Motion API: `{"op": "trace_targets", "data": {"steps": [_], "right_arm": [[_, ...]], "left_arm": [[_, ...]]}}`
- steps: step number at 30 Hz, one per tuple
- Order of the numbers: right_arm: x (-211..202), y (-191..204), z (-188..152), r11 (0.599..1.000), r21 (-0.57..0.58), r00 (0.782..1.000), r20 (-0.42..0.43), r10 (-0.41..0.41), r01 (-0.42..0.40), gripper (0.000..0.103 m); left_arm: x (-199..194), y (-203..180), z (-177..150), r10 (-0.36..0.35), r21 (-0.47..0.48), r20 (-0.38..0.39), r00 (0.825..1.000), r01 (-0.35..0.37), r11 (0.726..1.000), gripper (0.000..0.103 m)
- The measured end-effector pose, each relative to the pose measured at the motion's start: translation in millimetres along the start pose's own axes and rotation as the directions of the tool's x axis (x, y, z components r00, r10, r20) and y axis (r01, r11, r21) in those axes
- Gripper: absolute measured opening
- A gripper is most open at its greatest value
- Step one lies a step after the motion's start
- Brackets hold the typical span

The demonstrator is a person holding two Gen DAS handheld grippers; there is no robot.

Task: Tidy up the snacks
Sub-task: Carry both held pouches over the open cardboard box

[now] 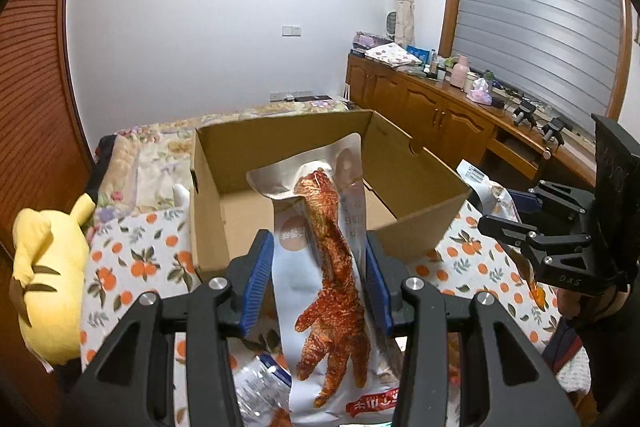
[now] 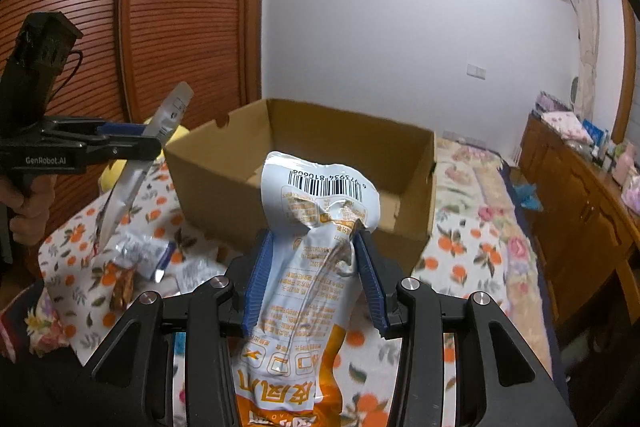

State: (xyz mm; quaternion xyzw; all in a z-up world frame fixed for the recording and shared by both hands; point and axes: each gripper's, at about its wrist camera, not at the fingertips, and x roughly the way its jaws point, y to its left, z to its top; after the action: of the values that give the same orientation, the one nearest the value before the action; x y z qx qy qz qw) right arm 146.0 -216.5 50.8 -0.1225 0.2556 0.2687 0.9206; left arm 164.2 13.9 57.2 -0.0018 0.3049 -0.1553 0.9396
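A chicken-foot snack packet stands lengthwise between the blue pads of the left gripper, which is clamped on its sides; the packet's top end leans forward over the near wall of the open cardboard box, and its bottom end hangs toward the camera. The right gripper likewise pinches an orange-and-white snack pouch at its crumpled waist, barcode end up and tipped toward the same box, just short of its near rim. The box sits on an orange-print cloth. On that cloth, below the left gripper, lie a few loose snack packets, though blur makes their number hard to judge. A yellow plush toy rests at the cloth's left edge.
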Motion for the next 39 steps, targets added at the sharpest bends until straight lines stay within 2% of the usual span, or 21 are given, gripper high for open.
{"op": "trace_targets", "data": {"steps": [20,27,33,39], "right_arm": [[53,-10,72,0.999,-0.051,1.000,0.016,-0.007,0.008,0.043],[75,-18,96,0.998,-0.067,0.999,0.028,-0.016,0.018,0.043],[97,-25,100,0.995,-0.084,0.998,0.018,-0.056,0.057,0.044],[122,-25,90,0.986,-0.135,0.993,-0.039,-0.107,0.101,0.045]], "left_arm": [[24,26,67,0.037,-0.010,0.030,0.999,-0.037,0.999,0.044],[44,35,85,0.061,-0.006,0.026,0.998,-0.061,0.998,0.044],[71,44,89,0.082,-0.012,0.000,0.997,-0.082,0.997,0.045],[100,50,79,0.098,-0.017,-0.055,0.994,-0.100,0.995,0.047]]}}
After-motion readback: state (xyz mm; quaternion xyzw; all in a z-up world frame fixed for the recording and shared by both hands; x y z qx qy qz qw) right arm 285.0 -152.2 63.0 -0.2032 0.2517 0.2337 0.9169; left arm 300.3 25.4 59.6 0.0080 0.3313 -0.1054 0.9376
